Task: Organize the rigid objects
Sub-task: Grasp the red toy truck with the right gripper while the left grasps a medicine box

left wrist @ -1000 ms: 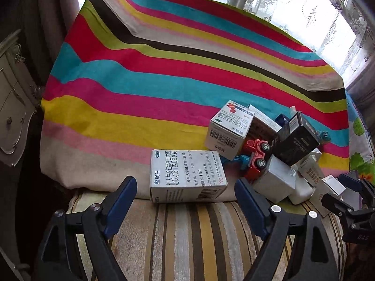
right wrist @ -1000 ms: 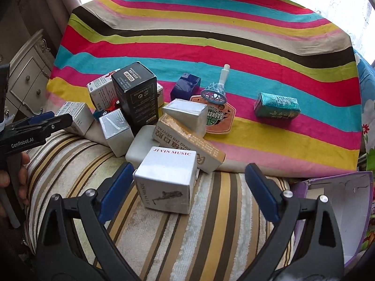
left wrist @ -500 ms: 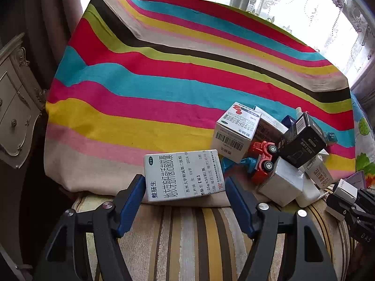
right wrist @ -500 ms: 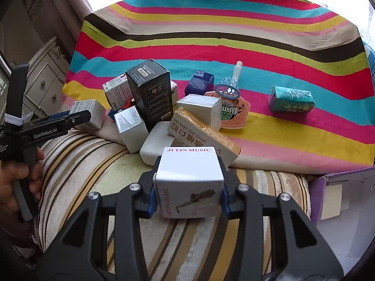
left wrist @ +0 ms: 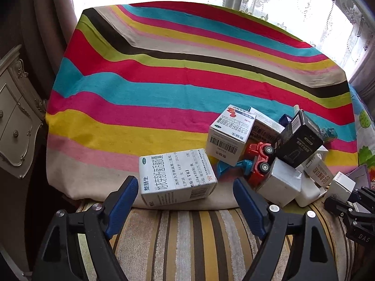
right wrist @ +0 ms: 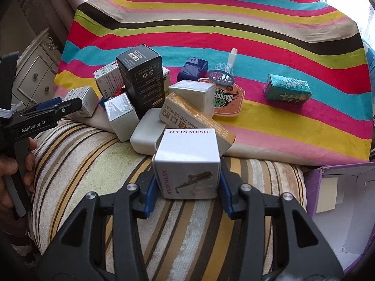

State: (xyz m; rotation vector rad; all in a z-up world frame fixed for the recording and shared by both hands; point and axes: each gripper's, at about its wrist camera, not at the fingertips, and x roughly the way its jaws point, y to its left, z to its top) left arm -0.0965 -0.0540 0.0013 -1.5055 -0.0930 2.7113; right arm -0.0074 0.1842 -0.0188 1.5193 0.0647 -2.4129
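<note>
My right gripper [right wrist: 186, 182] is shut on a white "JI YIN MUSIC" box [right wrist: 187, 161], held above the striped cushion. My left gripper [left wrist: 185, 193] is open, its blue pads on either side of a white medicine box [left wrist: 175, 178] without touching it. That box lies at the front edge of the striped cloth [left wrist: 164, 82]. A pile of boxes sits to its right: a barcode box [left wrist: 230, 135], a black box [left wrist: 298, 141], a red toy truck [left wrist: 259, 161]. In the right wrist view the pile holds the black box [right wrist: 140, 82], a tan dental box [right wrist: 194, 119] and a green pack [right wrist: 287, 90].
A purple cardboard box [right wrist: 337, 201] stands open at the right on the cushion [right wrist: 93, 164]. A basketball hoop toy [right wrist: 222, 79] and a navy box [right wrist: 192, 68] lie on the cloth. A white dresser [left wrist: 14, 121] stands at the left. Curtains hang behind.
My right gripper shut on the white music box and lifted it slightly. My left gripper moved forward around the white medicine box, still open.
</note>
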